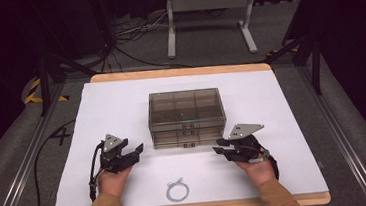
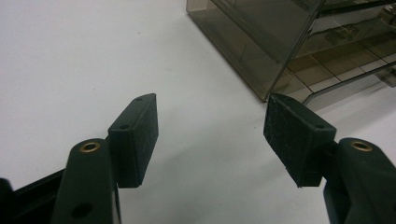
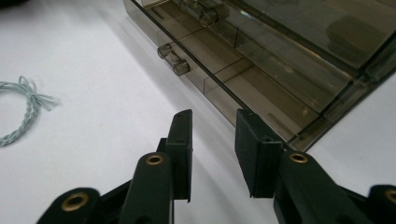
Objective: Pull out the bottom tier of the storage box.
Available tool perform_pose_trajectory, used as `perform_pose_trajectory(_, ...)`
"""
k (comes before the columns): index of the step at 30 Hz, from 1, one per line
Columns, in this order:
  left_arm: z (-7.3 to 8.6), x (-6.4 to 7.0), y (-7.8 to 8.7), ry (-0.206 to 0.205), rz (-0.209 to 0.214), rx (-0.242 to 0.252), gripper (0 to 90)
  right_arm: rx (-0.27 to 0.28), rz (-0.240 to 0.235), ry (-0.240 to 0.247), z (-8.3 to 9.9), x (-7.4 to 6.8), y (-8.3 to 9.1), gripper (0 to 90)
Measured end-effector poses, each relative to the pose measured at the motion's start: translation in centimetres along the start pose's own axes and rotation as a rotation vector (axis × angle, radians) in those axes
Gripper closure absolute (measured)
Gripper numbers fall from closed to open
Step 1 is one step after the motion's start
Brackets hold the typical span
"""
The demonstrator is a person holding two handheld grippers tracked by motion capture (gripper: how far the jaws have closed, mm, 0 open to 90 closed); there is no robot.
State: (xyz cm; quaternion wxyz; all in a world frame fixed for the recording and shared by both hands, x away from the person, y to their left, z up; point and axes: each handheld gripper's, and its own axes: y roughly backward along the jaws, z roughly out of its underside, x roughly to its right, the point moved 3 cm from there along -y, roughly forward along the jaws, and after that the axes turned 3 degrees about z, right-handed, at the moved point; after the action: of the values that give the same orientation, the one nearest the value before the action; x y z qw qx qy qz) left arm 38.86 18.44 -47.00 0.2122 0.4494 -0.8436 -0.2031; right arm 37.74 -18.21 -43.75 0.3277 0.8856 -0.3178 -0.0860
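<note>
The smoky drawer box stands mid-desk, and both claws sit at its front corners, so this looks like the approach before a drawer is opened. The left claw hovers just off the box's front-left corner, jaws spread wide and empty. The right claw rests near the front-right corner, jaws parted more narrowly, also holding nothing, aimed along the front toward the bottom drawer's knob. The next move likely calls for sliding that claw to the knob and pinching it. In front of the box lies a coil of string; which drawer it suits is hard to tell.
</note>
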Motion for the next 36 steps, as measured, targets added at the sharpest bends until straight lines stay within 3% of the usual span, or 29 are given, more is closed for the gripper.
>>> perform_pose_trajectory(12,0.1,0.0,0.1,0.005,0.003,0.003,35.9,-0.043,-0.017,0.102,-2.4,0.3,0.2,70.9)
perform_pose_trajectory(36,0.0,0.0,0.1,0.001,0.004,0.002,35.8,-0.154,-0.042,0.207,-4.3,0.5,-1.7,70.5)
